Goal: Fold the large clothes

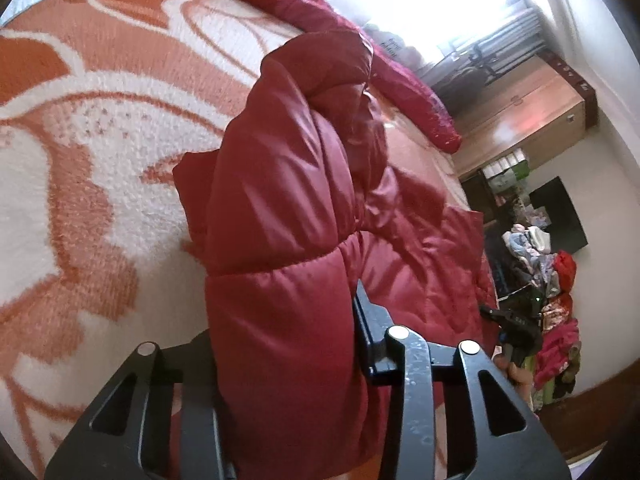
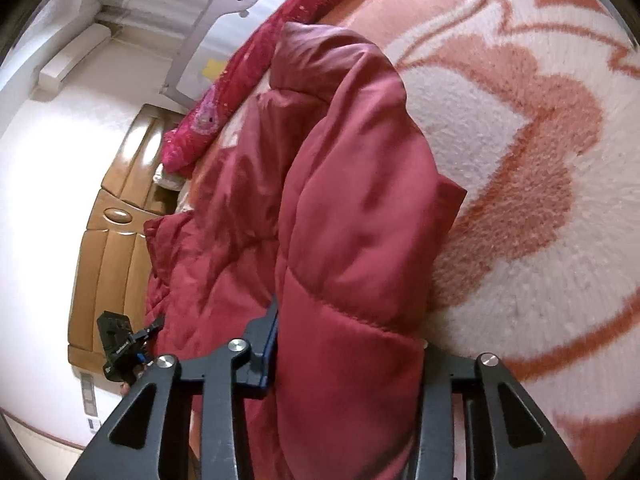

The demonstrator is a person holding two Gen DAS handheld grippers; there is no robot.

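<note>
Left wrist view: left gripper (image 1: 286,360) clamps a thick fold of the red puffer jacket (image 1: 296,208) between its fingers (image 1: 370,344), the jacket rising ahead of them above the orange-and-white blanket (image 1: 92,152). Right wrist view: right gripper (image 2: 348,364) likewise pinches the jacket (image 2: 360,208) between its fingers (image 2: 266,356), blanket (image 2: 532,184) lying right of them and the other gripper (image 2: 120,348) far left.

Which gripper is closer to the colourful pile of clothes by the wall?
Right, probably. Seen from the left wrist, the right gripper sits just in front of the clothes pile, while the left gripper grips the red jacket on the far side from it.
</note>
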